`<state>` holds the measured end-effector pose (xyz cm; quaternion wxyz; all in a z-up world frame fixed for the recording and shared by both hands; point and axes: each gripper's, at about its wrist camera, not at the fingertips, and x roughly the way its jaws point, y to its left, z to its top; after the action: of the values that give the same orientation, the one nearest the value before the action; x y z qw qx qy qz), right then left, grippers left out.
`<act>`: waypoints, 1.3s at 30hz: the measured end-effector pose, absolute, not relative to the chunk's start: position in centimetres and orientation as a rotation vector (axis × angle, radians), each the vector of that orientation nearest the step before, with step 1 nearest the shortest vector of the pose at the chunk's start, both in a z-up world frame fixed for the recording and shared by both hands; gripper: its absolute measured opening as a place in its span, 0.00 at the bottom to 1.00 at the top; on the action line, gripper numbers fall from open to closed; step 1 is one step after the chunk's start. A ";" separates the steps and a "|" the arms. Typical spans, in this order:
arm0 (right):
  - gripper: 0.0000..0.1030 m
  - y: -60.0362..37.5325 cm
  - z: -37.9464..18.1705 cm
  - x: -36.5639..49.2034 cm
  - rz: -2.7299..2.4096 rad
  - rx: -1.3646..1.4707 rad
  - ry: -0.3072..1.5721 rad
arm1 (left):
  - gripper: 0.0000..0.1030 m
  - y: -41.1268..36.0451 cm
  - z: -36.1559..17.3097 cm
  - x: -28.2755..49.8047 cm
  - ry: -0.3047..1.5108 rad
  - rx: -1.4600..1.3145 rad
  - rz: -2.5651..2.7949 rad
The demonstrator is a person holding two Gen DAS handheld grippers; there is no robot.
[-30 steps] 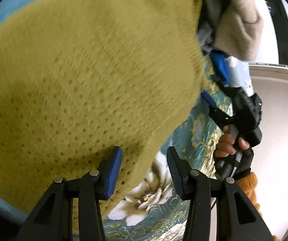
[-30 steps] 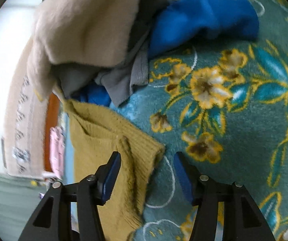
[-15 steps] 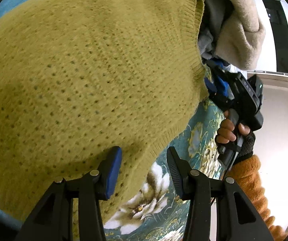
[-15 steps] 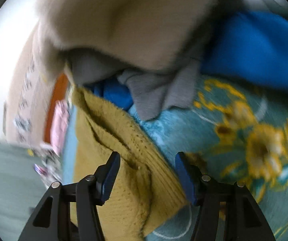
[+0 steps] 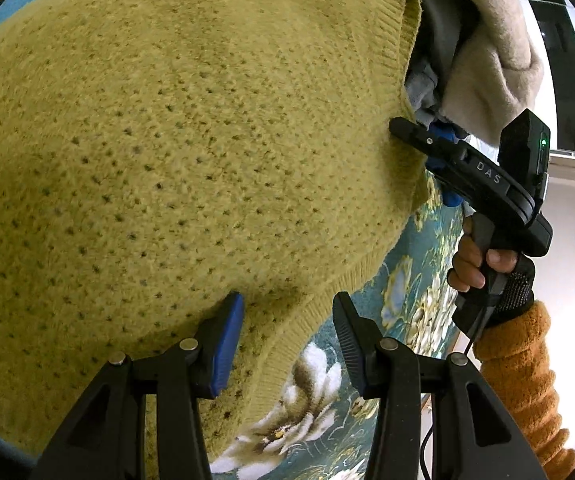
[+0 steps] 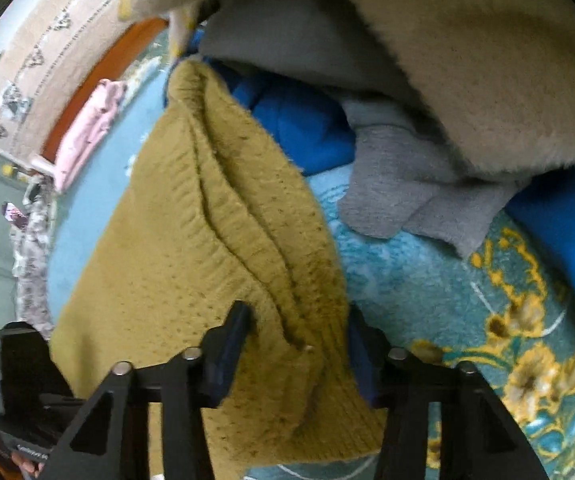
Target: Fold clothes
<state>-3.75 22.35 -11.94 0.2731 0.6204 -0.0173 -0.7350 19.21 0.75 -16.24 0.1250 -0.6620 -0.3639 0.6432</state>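
Observation:
An olive-yellow knit sweater (image 5: 207,160) lies spread on a teal floral blanket (image 5: 407,300). My left gripper (image 5: 287,344) hovers open over the sweater's ribbed hem, which runs slantwise between its fingers. My right gripper (image 6: 297,336) is at the sweater's far corner. Its jaws are closing, with a bunched fold of the sweater (image 6: 215,260) filling the gap and touching both pads. In the left wrist view the right gripper (image 5: 407,132) reaches the sweater's right edge, held by a hand (image 5: 471,264) in an orange sleeve.
A heap of clothes lies just beyond the sweater: a beige fleece (image 6: 467,60), a grey garment (image 6: 399,192) and a blue one (image 6: 299,120). A pink cloth (image 6: 87,132) lies at the far left. The blanket (image 6: 427,280) stretches off to the right.
The right gripper has swung in over the sweater's corner and rolled, and its jaws have narrowed around the ribbed fold. The left gripper has stayed put over the hem.

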 end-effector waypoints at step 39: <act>0.21 6.0 -3.2 18.1 -1.574 1.390 0.416 | 0.67 -15.1 -11.5 24.7 -1.674 -1.523 2.017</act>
<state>18.15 6.03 -3.22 0.4800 0.5697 0.1704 -0.6450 24.74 -15.08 -11.49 0.0548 -0.5017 -0.5514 0.6643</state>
